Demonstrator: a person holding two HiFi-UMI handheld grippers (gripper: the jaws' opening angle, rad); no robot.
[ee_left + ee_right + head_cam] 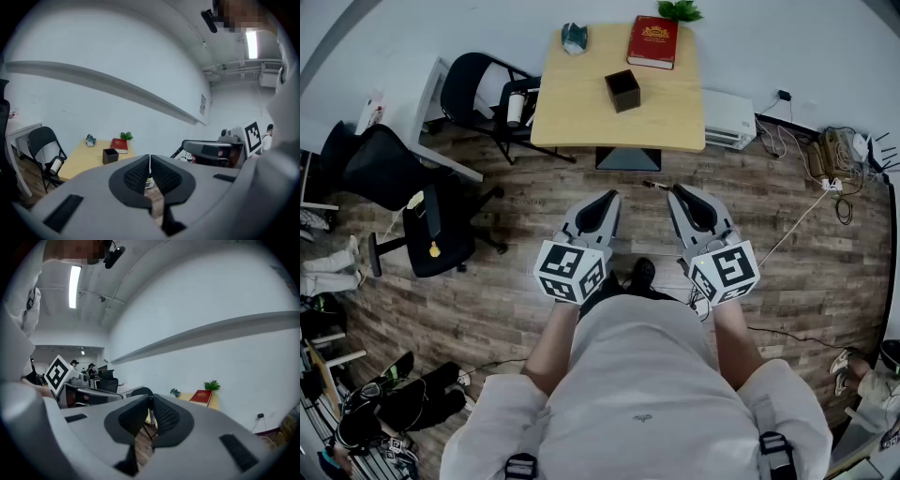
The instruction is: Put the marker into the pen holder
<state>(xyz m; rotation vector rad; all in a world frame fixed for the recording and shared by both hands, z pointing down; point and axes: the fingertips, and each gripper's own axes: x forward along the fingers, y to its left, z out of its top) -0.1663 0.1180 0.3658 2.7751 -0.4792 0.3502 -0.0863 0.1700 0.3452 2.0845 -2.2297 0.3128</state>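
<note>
**Two grippers shut and empty, pen holder well ahead**

Both grippers are held low and close to the person's body, over the wood floor (787, 234) and short of the table (581, 117). The left gripper (609, 195) has its fingers (137, 176) pressed together at the tips with nothing between them. The right gripper (680, 190) is the same, its fingers (166, 417) closed on each other and holding nothing.

The pen holder (622, 90), a small dark open box, stands upright on the table, well beyond both sets of fingertips. From above it lies almost straight ahead of the left fingers and ahead and to the left of the right fingers. By that reading the left gripper is a little nearer. Past the holder, at the far edge of the table, lie a red book (652, 41), a small green plant (680, 10) and a small grey-green object (574, 37). A black chair (473, 80) stands to the left of the table, well away from either gripper.

No view shows the marker plainly. It is not between either pair of fingers, and the bare tabletop around the holder shows nothing pen-shaped, though at this range it may simply be too small to make out. Its long axis and its direction from the fingers therefore cannot be told.

Judging from this, the task has not begun. The coming move first calls for finding the marker, then opening one pair of fingers and closing them across its length.
</note>
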